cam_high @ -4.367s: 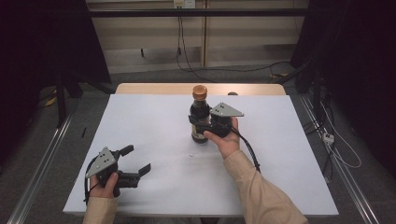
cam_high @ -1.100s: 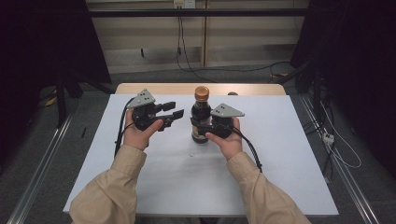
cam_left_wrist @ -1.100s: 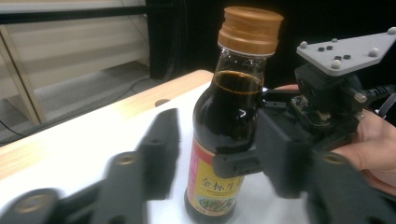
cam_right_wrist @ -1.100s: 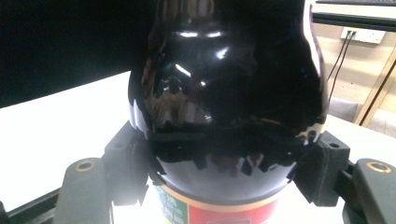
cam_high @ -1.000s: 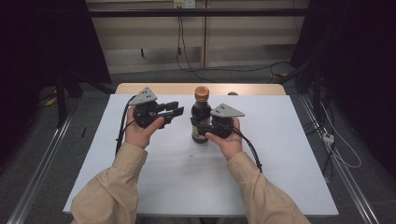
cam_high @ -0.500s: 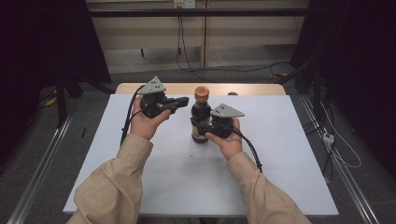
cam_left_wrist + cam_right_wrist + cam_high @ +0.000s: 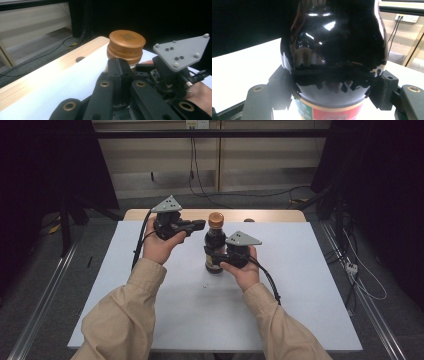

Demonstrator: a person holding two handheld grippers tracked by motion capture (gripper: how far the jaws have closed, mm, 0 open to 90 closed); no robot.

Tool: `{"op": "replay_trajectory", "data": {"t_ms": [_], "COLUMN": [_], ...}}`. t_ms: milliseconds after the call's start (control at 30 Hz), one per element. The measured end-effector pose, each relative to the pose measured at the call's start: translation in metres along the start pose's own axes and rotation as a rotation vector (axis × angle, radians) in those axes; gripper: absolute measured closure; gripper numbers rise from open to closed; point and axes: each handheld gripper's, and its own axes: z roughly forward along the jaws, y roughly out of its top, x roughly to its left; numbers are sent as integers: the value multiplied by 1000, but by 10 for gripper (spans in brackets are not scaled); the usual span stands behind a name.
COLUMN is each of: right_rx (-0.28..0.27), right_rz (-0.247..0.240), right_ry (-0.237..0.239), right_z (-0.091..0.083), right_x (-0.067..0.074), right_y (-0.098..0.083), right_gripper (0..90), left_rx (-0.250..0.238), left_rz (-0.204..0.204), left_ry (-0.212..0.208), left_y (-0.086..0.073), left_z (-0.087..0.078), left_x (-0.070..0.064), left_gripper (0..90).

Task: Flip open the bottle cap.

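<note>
my right gripper (image 7: pixel 216 254) clamps the dark sauce bottle (image 7: pixel 215 251); my left gripper (image 7: pixel 199 224), jaws shut and empty, should open squarely around the copper cap (image 7: pixel 126 43) before twisting.

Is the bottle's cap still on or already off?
On: the copper cap sits atop the upright dark bottle, also seen in the left gripper view.

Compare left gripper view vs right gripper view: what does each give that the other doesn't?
Left gripper view: the bottle's copper-coloured cap just past the left gripper, whose jaws stand shut with nothing between them, the right gripper's grey plate, and the table's wooden edge.

Right gripper view: the right gripper clamped on the bottle's dark belly, the red and green label below, and a wall socket.

Both: the bottle and the white table top.
</note>
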Motion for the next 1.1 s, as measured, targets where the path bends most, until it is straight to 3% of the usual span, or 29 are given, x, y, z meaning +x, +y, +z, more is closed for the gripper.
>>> {"op": "replay_trajectory", "data": {"t_ms": [200, 600, 1100], "right_rx": [-2, -4, 0], "right_rz": [0, 0, -2], "right_ry": [2, 3, 6], "right_z": [0, 0, 0], "right_x": [0, 0, -1], "right_y": [0, -1, 0], "right_gripper": [300, 300, 302], "left_rx": [13, 28, 46], "left_rz": [18, 16, 26], "left_ry": [8, 10, -38], "left_y": [3, 7, 12], "left_z": [2, 7, 6], "left_x": [-1, 0, 1], "left_gripper": [900, 900, 900]}}
